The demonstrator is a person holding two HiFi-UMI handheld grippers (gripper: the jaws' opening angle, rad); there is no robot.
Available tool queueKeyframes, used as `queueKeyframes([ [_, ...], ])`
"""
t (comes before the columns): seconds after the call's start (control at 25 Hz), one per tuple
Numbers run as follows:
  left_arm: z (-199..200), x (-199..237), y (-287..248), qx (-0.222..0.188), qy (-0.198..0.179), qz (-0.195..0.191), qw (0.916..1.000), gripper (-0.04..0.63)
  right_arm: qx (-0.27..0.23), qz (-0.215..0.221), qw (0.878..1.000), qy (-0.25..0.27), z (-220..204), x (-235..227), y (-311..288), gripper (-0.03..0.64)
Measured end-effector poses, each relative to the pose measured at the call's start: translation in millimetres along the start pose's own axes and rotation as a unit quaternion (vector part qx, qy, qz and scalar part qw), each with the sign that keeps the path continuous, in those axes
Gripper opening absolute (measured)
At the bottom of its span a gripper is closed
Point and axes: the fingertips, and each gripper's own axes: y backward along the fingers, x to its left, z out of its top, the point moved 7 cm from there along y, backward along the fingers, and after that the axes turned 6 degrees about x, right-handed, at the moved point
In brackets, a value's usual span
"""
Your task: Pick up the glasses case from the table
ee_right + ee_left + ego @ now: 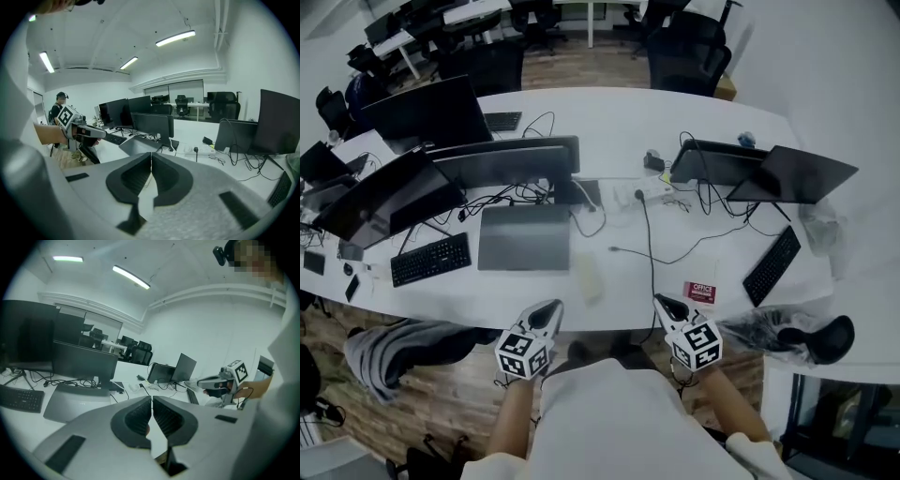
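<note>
A person stands at the near edge of a long white counter (pixel 609 127) with a pair of tongs in each hand. In the head view, the left tongs (pixel 547 313) and the right tongs (pixel 667 307) both sit at the lower centre of the frame, over the counter's front edge. The left gripper view shows the left tongs (pixel 152 400) with their ribbed pads pressed together and nothing between them. The right gripper view shows the right tongs (pixel 151 157) closed and empty in the same way. The glasses case (pixel 589 277), pale and hard to make out against the white top, lies flat just above and between the two tools in the head view, touched by neither. Its long axis runs nearly up and down the frame, from the front edge toward the back, with the far end leaning slightly left. Its opening side cannot be made out. A closed grey laptop (pixel 523 237) lies just to its left, a black cable (pixel 651 253) runs to its right, and a red-and-white card (pixel 699 292) lies farther right.
</note>
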Motion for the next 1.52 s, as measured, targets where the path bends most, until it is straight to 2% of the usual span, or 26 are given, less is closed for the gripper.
queueKeyframes([
  [0.2, -8.5, -3.2, -34.9, 0.009, 0.035, 0.026, 0.9990, 0.011, 0.018, 0.045, 0.998, 0.027, 2.1, -28.6, -23.0, 0.003],
  [0.52, -20.0, -0.4, -74.9, 0.025, 0.070, 0.081, 0.9939, 0.011, 0.050, 0.113, 0.990, 0.072, 3.3, -60.3, -61.9, 0.003],
  [0.8, -44.5, 6.3, -111.1, 0.057, 0.109, 0.098, 0.9875, 0.014, 0.078, 0.157, 0.981, 0.088, -3.1, -78.1, -86.2, 0.003],
  [0.84, -48.4, 7.8, -117.6, 0.062, 0.116, 0.099, 0.9863, 0.019, 0.082, 0.162, 0.979, 0.089, -4.7, -80.0, -89.6, 0.003],
  [0.92, -56.4, 11.6, -131.3, 0.072, 0.128, 0.102, 0.9839, 0.096, 0.090, 0.172, 0.977, 0.092, -8.1, -82.9, -97.0, 0.003],
  [1.24, -96.1, 35.9, -175.4, 0.116, 0.164, 0.124, 0.9718, 0.107, 0.115, 0.199, 0.969, 0.089, -21.7, -81.7, -122.4, 0.003],
  [1.52, -132.3, 59.4, -214.9, 0.162, 0.194, 0.153, 0.9552, 0.201, 0.132, 0.211, 0.965, 0.085, -28.8, -84.4, -134.5, 0.003],
])
